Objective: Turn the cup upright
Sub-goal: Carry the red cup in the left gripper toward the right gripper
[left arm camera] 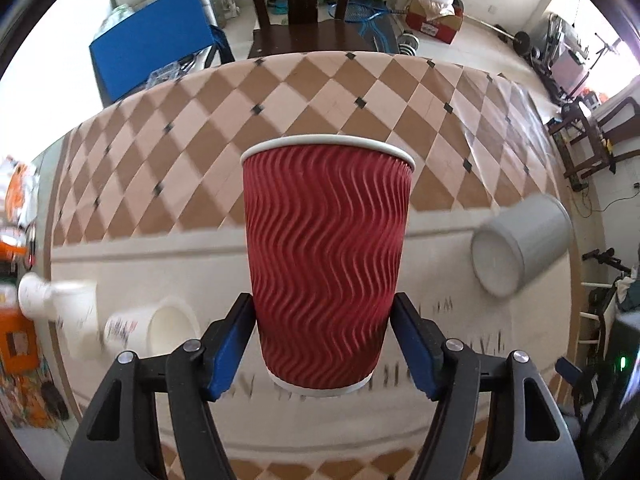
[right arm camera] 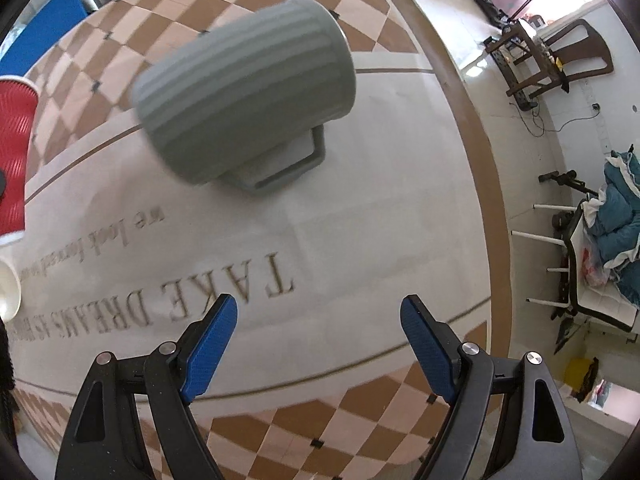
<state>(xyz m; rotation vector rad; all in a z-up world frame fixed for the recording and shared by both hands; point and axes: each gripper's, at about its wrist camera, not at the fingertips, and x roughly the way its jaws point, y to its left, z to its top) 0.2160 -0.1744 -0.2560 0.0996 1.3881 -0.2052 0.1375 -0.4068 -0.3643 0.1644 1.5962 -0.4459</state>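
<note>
A red ribbed paper cup (left arm camera: 326, 260) stands upright, rim up, between the blue pads of my left gripper (left arm camera: 324, 340), which is shut on its lower half. Its base looks at or just above the tablecloth. The cup also shows at the left edge of the right wrist view (right arm camera: 14, 152). A grey ribbed mug (right arm camera: 248, 96) lies on its side, handle toward me, ahead of my right gripper (right arm camera: 320, 344), which is open and empty above the cloth. The mug also shows in the left wrist view (left arm camera: 520, 244).
A white paper cup (left arm camera: 152, 330) lies on its side left of the red cup, with another white cup (left arm camera: 60, 312) beyond it. The tablecloth (right arm camera: 360, 240) has printed text and a checkered border. Chairs and clutter stand around the table.
</note>
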